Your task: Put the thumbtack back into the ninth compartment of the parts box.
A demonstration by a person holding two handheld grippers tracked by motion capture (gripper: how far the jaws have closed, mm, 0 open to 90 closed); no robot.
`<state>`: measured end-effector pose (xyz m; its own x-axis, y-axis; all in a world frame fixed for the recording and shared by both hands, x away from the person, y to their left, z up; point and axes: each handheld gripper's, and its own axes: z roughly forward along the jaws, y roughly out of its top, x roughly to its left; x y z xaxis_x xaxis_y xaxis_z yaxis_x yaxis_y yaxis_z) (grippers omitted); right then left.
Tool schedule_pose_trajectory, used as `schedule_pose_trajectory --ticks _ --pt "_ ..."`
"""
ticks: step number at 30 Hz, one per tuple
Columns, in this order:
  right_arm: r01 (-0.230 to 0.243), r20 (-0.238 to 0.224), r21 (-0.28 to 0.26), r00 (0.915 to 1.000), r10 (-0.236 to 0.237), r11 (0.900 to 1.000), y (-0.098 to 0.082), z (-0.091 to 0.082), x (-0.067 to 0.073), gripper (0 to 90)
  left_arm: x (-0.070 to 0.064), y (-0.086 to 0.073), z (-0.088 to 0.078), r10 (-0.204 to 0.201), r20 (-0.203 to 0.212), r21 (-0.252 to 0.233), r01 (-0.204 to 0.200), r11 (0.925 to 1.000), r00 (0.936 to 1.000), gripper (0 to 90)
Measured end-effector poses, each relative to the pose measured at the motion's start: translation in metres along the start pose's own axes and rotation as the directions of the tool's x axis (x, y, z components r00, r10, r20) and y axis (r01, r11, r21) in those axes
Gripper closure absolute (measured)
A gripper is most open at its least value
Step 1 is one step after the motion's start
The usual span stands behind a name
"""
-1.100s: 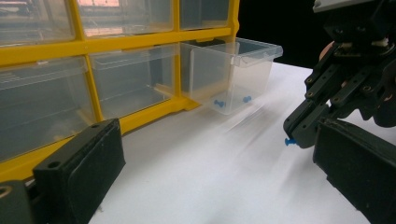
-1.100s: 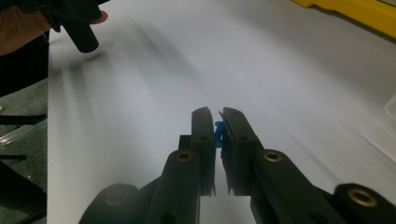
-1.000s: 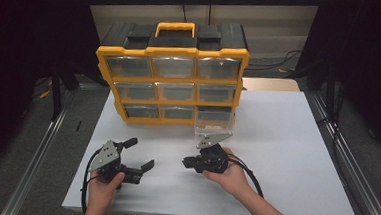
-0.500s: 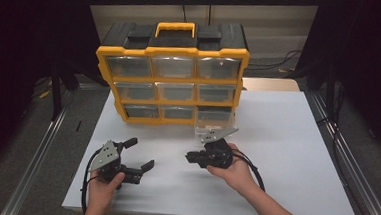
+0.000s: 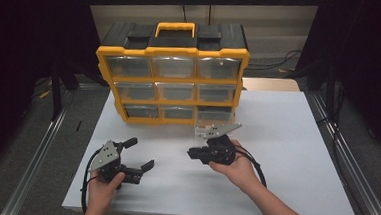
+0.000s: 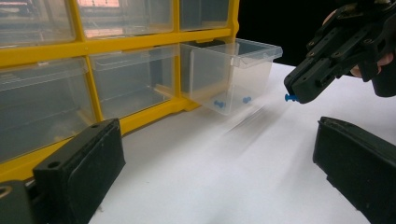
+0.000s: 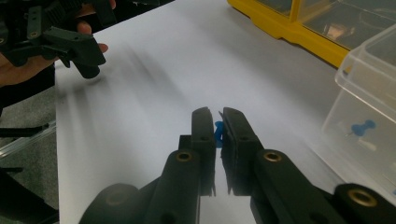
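- A blue pushpin (image 7: 218, 132) is pinched between the closed jaws of the right gripper (image 7: 217, 128), held above the white table (image 5: 295, 159), just in front of the pulled-out drawer (image 6: 233, 74).
- In the left gripper view the pin (image 6: 290, 98) is seen poking out at the tip of the right gripper (image 6: 303, 91); only a small part is clamped.
- Two more blue pins (image 6: 219, 103) are lying on the drawer floor.
- The left gripper (image 5: 138, 157) is held open and empty, resting low over the table, well apart from the drawer.
- Risk: the grip is shallow on a small, smooth plastic head; a quick tilt or a knock on the drawer rim could likely flick the pin out.
- Risk: if released short of the rim, the pin would likely bounce or roll across the smooth tabletop.
- Risk: the drawer is thin, light, clear plastic hanging out of its slot; a push from the jaws could shift or tip it.
- Materials: the organizer (image 5: 172, 79) is a yellow hard-plastic frame with clear, boxy drawers and a black top; the jaws are matte black, flat and blocky.
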<state>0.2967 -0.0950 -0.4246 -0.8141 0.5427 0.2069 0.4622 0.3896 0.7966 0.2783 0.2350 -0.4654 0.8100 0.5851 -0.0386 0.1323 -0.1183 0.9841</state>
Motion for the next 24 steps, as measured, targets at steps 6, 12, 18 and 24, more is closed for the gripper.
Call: schedule_pose_trajectory --ticks 6,12,18,24 --pt "0.002 0.006 -0.017 1.0 -0.002 1.0 0.004 -0.004 -0.003 84.6 0.001 0.0 0.0 0.009 0.0 0.004 -0.009 1.0 1.0 2.0" --pt "-0.003 0.011 -0.026 0.9999 0.004 1.0 0.007 -0.008 -0.005 84.7 -0.001 0.0 0.0 0.007 -0.038 0.012 -0.006 0.9999 0.9993 2.0" --pt "-0.005 0.018 -0.045 0.9998 0.006 0.999 0.013 -0.013 -0.009 84.7 -0.001 0.0 0.0 0.012 -0.026 0.014 -0.011 0.9998 0.9996 2.0" --pt "-0.004 0.028 -0.049 0.9996 0.006 0.999 0.017 -0.016 -0.011 84.7 -0.001 0.0 0.0 0.012 -0.026 0.014 -0.011 0.9998 0.9996 2.0"
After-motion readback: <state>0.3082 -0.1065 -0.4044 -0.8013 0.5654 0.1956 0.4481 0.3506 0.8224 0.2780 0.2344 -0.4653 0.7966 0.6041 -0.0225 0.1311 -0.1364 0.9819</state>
